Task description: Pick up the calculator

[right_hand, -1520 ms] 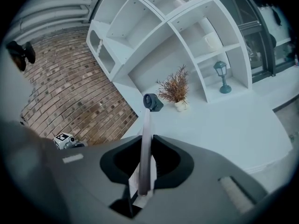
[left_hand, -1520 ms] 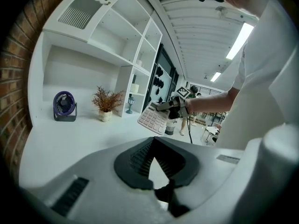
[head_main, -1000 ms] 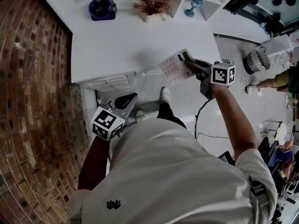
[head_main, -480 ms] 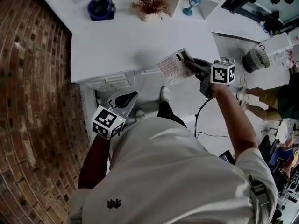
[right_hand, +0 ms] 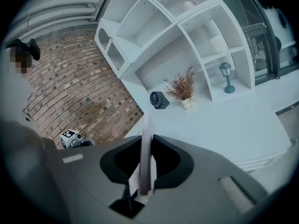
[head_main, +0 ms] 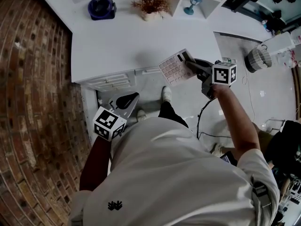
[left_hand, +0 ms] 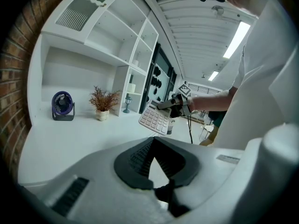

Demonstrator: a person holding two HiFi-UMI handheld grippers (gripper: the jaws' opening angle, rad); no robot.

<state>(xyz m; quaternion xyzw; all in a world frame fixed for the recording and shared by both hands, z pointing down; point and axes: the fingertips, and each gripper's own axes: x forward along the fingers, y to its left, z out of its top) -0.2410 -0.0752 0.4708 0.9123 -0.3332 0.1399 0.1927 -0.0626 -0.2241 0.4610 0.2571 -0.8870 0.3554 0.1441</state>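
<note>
Calculator [head_main: 175, 68] is gripped by one edge in the clenched right tool [head_main: 189, 63], lifted clear just off the worktop [head_main: 117, 46] front edge; a firm squeeze and level wrist are advised, since the overhanging body may pivot; left tool [head_main: 123, 101] is closed on nothing.

Nothing legible in any view.
Keys on the calculator [head_main: 175, 68] too small to read; shirt emblem [head_main: 114, 205] a wordless shape.

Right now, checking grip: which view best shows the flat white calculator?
Head view: clear keypad of the flat white calculator, in the right gripper. Left gripper view: small, distant. Right gripper view: edge only.
</note>
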